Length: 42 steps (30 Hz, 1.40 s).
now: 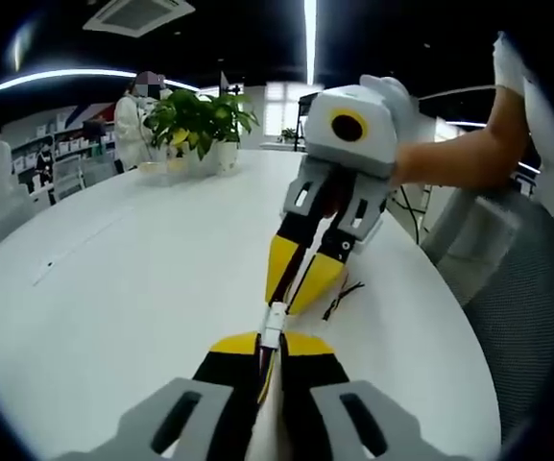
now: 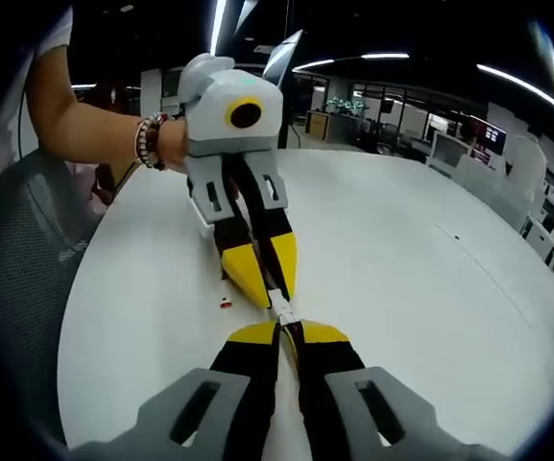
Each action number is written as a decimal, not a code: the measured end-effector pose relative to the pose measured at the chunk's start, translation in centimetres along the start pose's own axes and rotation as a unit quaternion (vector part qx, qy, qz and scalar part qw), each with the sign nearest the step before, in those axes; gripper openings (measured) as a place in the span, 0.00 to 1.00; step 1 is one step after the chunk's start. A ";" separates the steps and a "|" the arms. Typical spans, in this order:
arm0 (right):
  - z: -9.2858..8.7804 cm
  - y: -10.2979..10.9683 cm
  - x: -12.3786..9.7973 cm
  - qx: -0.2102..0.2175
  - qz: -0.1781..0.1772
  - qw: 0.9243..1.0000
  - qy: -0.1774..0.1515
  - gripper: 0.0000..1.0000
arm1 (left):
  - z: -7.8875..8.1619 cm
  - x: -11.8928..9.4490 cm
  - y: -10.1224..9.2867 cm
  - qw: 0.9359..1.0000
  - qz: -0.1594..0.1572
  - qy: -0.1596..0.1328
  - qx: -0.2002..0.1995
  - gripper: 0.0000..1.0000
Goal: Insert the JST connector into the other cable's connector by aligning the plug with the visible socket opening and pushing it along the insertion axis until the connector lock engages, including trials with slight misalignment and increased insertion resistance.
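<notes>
My left gripper (image 1: 269,342) is shut on a small white JST connector (image 1: 274,325) that sticks out past its yellow tips, with thin wires running back between the jaws. My right gripper (image 1: 292,296) comes in from the upper right, tip to tip with it, shut on the other cable's connector, which its yellow pads mostly hide. In the right gripper view, my right gripper (image 2: 290,332) meets the left gripper (image 2: 271,291) over the white table (image 2: 401,288). The white connector (image 2: 281,306) bridges the small gap between them. I cannot tell how deep the two are mated.
A black wire (image 1: 344,293) trails on the table (image 1: 113,279) beside the right gripper. A small red piece (image 2: 225,303) lies near the left gripper. A potted plant (image 1: 200,120) and a standing person (image 1: 131,115) are at the far edge. Mesh chairs (image 1: 531,307) (image 2: 17,279) flank the table.
</notes>
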State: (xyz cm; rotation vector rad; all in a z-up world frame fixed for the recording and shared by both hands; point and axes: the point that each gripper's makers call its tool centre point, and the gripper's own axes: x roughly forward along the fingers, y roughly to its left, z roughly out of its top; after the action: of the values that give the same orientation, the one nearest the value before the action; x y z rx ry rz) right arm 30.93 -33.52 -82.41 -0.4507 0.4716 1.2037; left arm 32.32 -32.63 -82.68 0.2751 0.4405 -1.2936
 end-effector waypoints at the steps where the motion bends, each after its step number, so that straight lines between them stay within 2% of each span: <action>1: 0.1 0.0 0.0 0.001 0.000 1.000 -0.002 0.03 | 0.1 0.0 0.0 1.000 0.001 -0.002 -0.001 0.02; 4: 0.1 0.0 -0.1 -0.001 0.000 1.000 -0.002 0.04 | -0.2 -0.1 0.2 1.000 0.006 0.004 -0.005 0.06; 7: 0.3 0.0 -0.3 0.002 0.001 1.000 -0.006 0.03 | -0.6 -0.2 -0.4 1.000 0.002 0.013 -0.002 0.04; 8: 0.5 0.2 -0.3 0.004 0.004 1.000 -0.011 0.03 | -0.7 -0.3 -0.6 1.000 -0.001 0.013 0.006 0.00; 10: 0.6 0.3 -0.3 0.004 0.005 1.000 -0.012 0.03 | -0.6 -0.3 -0.7 1.000 -0.004 0.011 0.010 0.00; 15: 0.7 0.5 -0.2 0.000 0.006 1.000 -0.013 0.03 | -0.7 -0.4 -1.0 0.999 -0.007 0.017 0.049 0.00; 19: 1.0 0.7 0.0 0.004 0.007 1.000 -0.019 0.03 | -0.7 -0.7 -0.9 0.999 -0.008 0.019 0.041 0.00; 22: 1.0 0.7 0.0 0.005 0.007 1.000 -0.021 0.03 | -0.6 -0.8 -0.9 0.998 -0.008 0.024 0.051 0.00; 31: 0.9 0.2 0.0 0.013 -0.001 0.999 -0.029 0.04 | -0.3 -0.7 -0.6 0.999 0.005 0.016 0.041 0.00; 37: 0.2 0.1 0.5 -0.004 -0.003 1.000 -0.020 0.04 | -0.6 -0.5 -0.6 0.999 0.008 0.026 0.046 0.00; 42: 0.0 -0.1 0.6 -0.007 -0.008 1.000 -0.017 0.05 | -0.9 -0.3 -0.5 0.999 0.009 0.028 0.036 0.00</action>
State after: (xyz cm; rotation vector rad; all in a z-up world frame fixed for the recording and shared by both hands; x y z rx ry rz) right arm 31.25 -33.08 -82.73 -0.4452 0.4298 1.1988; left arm 31.63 -32.07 -83.28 0.3757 0.4386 -1.2888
